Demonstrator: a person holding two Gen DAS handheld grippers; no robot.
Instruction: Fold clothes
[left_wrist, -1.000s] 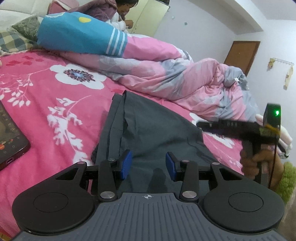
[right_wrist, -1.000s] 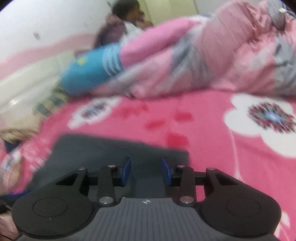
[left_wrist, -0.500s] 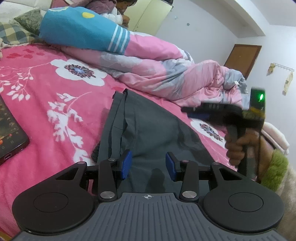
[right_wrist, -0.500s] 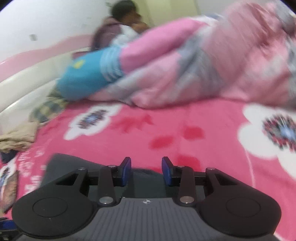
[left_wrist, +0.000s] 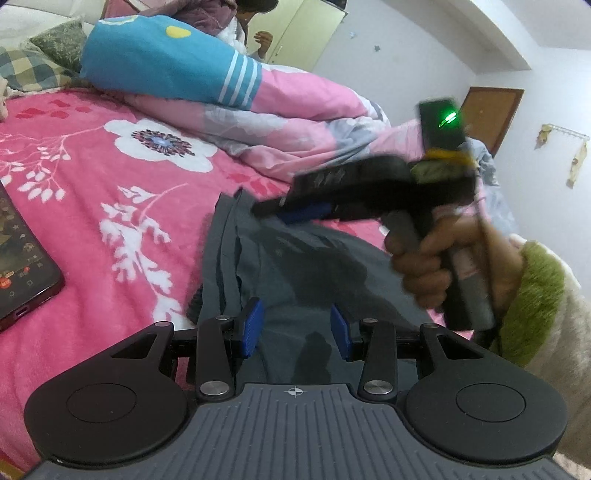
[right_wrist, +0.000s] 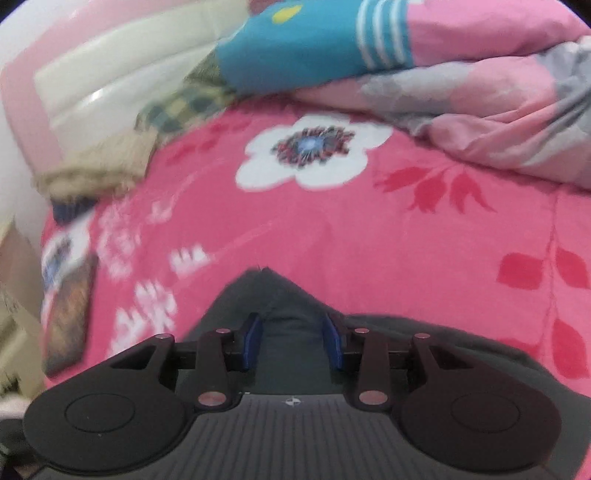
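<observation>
Since a second ago the right hand-held gripper (left_wrist: 295, 212) has swung across from the far right edge of the left wrist view to hang over the upper part of the dark grey garment (left_wrist: 295, 266), while the left hand-held gripper (left_wrist: 294, 329) has kept its place at the garment's near end

Largest in both views is the bed (left_wrist: 92, 206), covered in a hot pink blanket with white flowers and red leaves. Along its far side lies a bunched pink and grey quilt (left_wrist: 295, 110), with a blue pillow (left_wrist: 162, 62) bearing white stripes at its left end, and a checked cushion (left_wrist: 26, 70) beyond that.

The garment lies spread flat on the blanket in the middle of the bed, narrowing to a point at its far end, with a folded seam running down its left edge. In the right wrist view that pointed end (right_wrist: 266, 280) shows just ahead of the right tool's blue pads (right_wrist: 253, 341), which stand apart with cloth seen beneath them and nothing pinched. The left tool's blue pads (left_wrist: 251, 326) also stand apart, released, over the cloth without gripping it.

A hand (left_wrist: 439, 258) in a cream sleeve with a green fuzzy cuff (left_wrist: 528, 295) holds the right tool's handle; a green light glows on its top.

A phone (left_wrist: 22, 266) with a lit screen rests on the blanket at the left, well apart from the garment
</observation>
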